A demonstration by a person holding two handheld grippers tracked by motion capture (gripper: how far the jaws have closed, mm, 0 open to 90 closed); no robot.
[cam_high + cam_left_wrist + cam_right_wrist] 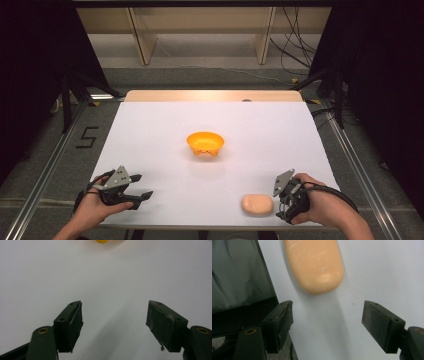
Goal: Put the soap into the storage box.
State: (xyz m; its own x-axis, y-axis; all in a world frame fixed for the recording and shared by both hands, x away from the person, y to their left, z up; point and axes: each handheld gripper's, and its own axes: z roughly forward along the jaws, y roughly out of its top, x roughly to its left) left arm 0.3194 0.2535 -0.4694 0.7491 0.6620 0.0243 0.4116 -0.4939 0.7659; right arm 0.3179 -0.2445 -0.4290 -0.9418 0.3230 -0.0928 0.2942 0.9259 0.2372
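Note:
An orange bowl [205,143] stands near the middle of the white table [165,125]; its edge [102,241] peeks in at the top of the left gripper view. A peach oval bun-like piece [257,204] lies near the table's front edge, just left of my right gripper [280,202]. In the right gripper view the peach piece [314,265] lies ahead of the gripper [327,320], whose jaws stand open with nothing between them. My left gripper [141,186] rests at the front left, open and empty [113,322].
A wooden strip [215,95] borders the table's far edge. Metal rails [45,170] run along both sides on the grey floor, with a "5" marked [86,137] at the left. Cables [295,50] trail at the back right.

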